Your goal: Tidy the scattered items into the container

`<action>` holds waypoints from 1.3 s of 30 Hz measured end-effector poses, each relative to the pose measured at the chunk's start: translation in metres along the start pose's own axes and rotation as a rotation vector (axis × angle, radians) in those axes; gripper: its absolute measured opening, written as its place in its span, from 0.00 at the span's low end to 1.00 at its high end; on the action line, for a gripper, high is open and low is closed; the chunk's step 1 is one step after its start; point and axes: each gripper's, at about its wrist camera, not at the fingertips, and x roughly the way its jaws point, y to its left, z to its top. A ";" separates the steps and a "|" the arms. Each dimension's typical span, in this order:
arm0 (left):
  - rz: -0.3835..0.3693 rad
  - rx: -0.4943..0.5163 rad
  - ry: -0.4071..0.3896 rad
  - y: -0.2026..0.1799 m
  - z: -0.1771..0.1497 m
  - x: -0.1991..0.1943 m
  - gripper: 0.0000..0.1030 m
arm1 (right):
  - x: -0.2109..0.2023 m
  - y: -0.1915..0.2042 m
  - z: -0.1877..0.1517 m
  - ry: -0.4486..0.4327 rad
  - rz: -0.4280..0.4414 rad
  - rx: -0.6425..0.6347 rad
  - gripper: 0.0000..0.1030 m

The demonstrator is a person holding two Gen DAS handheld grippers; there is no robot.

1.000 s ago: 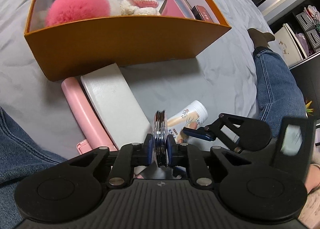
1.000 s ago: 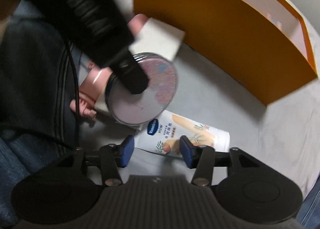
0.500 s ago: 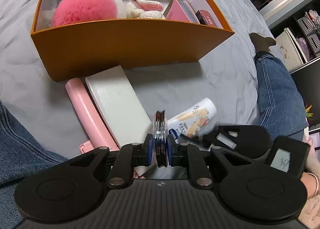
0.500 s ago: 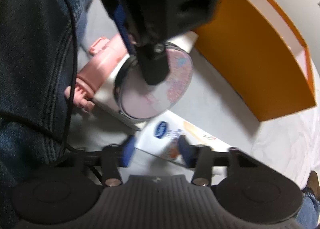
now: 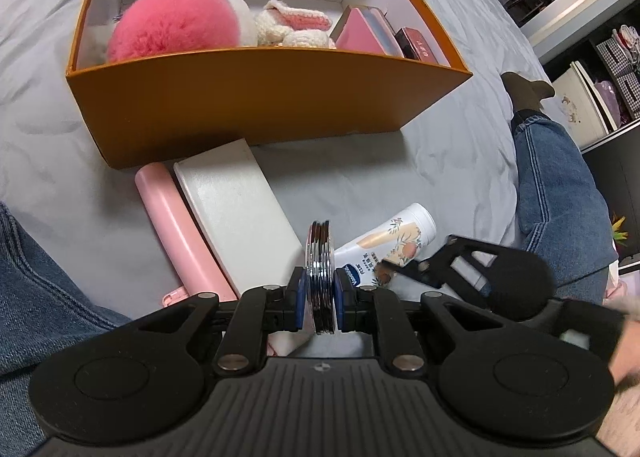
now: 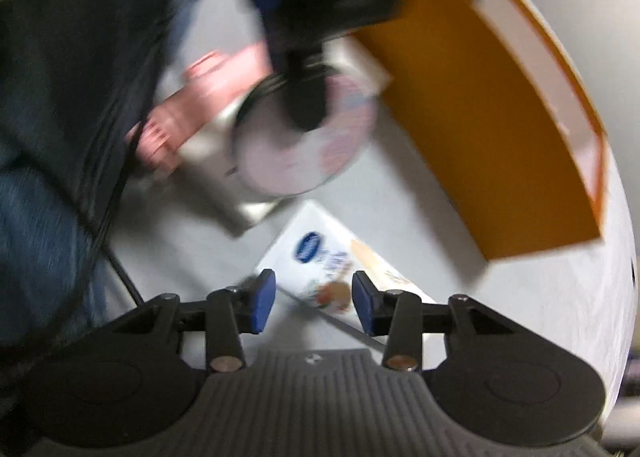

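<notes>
Left wrist view: the left tongs (image 5: 320,297) clamp a round chrome-rimmed compact mirror (image 5: 319,277) edge-on above the grey bed (image 5: 360,177). Ahead sits the open orange cardboard box (image 5: 256,101).

Right wrist view: the right tongs (image 6: 314,297), blurred, are opening around a white lotion tube (image 6: 332,273) lying on the bed, their pads clear of it.

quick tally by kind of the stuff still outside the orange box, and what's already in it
Outside the orange box:
white flat case: 1
pink case: 1
lotion tube: 1
round compact, shut in the left gripper: 1

Inside the box:
plush toys, pink and cream: 2
small boxes, pink and dark red: 2

Total: 8
</notes>
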 end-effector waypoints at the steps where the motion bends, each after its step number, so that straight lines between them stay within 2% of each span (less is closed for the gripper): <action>1: 0.000 0.000 0.001 0.000 0.000 0.000 0.16 | 0.003 0.002 -0.002 0.003 0.011 -0.042 0.48; 4: 0.000 0.002 0.003 0.000 0.001 0.001 0.16 | 0.011 0.007 -0.007 -0.008 -0.028 -0.197 0.64; 6: -0.002 0.001 0.004 0.001 0.001 0.001 0.16 | 0.014 0.006 -0.010 -0.005 -0.032 -0.283 0.64; 9: -0.002 0.001 0.005 0.001 0.001 0.002 0.16 | 0.019 0.002 -0.010 -0.008 -0.008 -0.337 0.66; 14: -0.005 -0.004 0.006 0.001 0.000 0.003 0.16 | 0.025 -0.006 -0.010 -0.003 0.015 -0.327 0.65; 17: -0.006 -0.005 0.005 0.002 0.000 0.003 0.16 | 0.023 -0.008 -0.016 -0.016 -0.007 -0.308 0.58; 18: -0.006 -0.004 0.005 0.002 0.000 0.003 0.16 | 0.022 -0.009 -0.019 -0.020 -0.015 -0.297 0.55; 20: -0.006 -0.004 0.005 0.002 0.000 0.004 0.16 | 0.019 -0.014 -0.022 -0.029 -0.051 -0.262 0.37; 21: -0.007 -0.005 0.006 0.002 0.000 0.004 0.16 | 0.016 -0.017 -0.023 -0.037 -0.072 -0.236 0.26; 22: -0.007 -0.006 0.006 0.002 0.000 0.004 0.16 | 0.013 -0.022 -0.023 -0.045 -0.090 -0.207 0.19; 24: -0.008 -0.008 0.007 0.003 0.000 0.004 0.16 | 0.007 -0.034 -0.024 -0.061 -0.124 -0.145 0.15; 35: -0.006 -0.010 0.009 0.003 0.000 0.004 0.16 | -0.037 -0.107 -0.039 -0.138 -0.192 0.235 0.12; 39: -0.004 -0.010 -0.001 0.001 0.001 0.003 0.16 | -0.046 -0.103 0.015 -0.164 -0.187 0.339 0.12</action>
